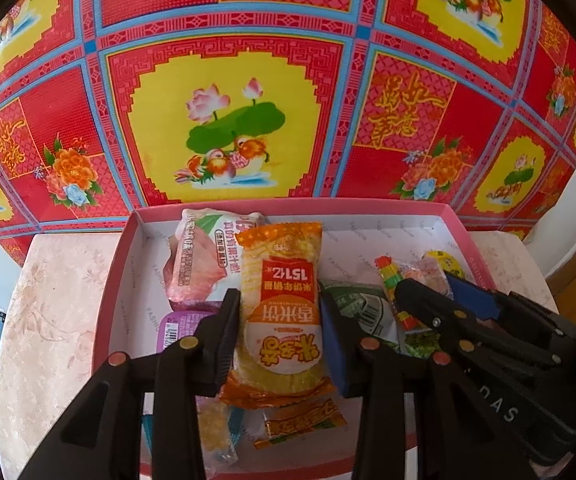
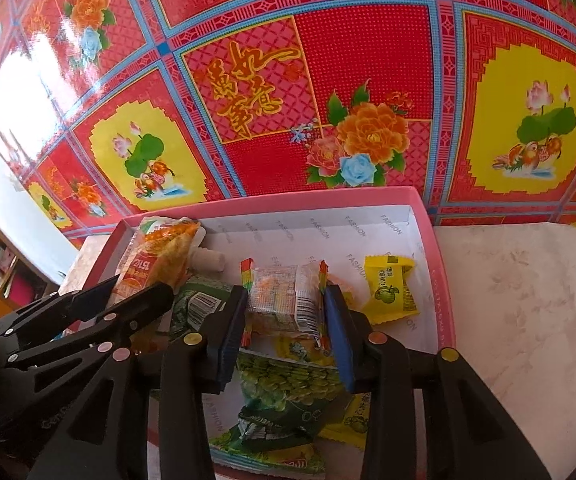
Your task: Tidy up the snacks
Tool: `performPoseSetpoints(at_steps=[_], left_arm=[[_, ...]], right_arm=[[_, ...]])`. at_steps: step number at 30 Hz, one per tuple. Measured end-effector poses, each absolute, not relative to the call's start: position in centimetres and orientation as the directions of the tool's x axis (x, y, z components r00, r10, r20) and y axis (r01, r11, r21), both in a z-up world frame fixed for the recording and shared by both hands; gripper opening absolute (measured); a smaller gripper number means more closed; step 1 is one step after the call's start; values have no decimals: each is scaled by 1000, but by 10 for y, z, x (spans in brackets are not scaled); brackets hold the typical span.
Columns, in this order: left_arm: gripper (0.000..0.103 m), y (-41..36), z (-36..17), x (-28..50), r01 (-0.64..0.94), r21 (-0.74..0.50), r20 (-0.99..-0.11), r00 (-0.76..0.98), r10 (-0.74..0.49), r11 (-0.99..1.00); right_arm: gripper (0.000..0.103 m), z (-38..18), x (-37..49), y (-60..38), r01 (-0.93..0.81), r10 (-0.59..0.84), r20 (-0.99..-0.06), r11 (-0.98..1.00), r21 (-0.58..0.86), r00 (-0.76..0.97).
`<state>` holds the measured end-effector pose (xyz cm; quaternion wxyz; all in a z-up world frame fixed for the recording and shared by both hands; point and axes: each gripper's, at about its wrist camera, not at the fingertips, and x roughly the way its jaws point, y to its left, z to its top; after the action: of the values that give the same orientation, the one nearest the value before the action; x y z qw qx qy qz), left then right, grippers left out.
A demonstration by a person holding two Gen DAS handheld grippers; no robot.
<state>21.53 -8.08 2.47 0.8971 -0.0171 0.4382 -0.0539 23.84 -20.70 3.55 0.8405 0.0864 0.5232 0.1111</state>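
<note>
Each view rides on its own gripper, looking forward and steeply down along the two black fingers, close above a pink box point(image 1: 122, 264) of wrapped snacks. The left wrist view sits over the box's left part, with the right gripper point(image 1: 428, 280) reaching in just right of its own fingers. The right wrist view hangs over the box's right part, the left gripper point(image 2: 136, 292) entering just left of its fingers. Both share the box point(image 2: 428, 232), the pale patterned tabletop point(image 2: 528, 300) beneath it — and the red-and-yellow flowered sheet point(image 1: 228, 128) rising beyond the fingertips.
</note>
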Motion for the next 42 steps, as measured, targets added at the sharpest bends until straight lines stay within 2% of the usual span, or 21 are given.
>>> performPoseSetpoints(at_steps=[8,13,17,29,42], left_arm=[[54,-75,26,215,36,-91,-798,595,-95,995],[67,-72,32,209,14,-57,-790,611,-54,998],[68,-69,37,202,14,-60,-786,616,-56,998],[69,-72,57,166,30,-48,-774,631,-57,998],[69,-75,56,126,20,-49,-785,617,-51,999]], right_arm=[[52,43,234,-217,-67,263,-860,963,261,437],[55,51,229,-224,-50,254,-860,965,259,443],[59,59,223,-228,-39,246,-856,966,257,455],[61,84,195,-225,-38,237,-846,967,250,478],[61,97,156,-215,-46,218,-860,974,222,462]])
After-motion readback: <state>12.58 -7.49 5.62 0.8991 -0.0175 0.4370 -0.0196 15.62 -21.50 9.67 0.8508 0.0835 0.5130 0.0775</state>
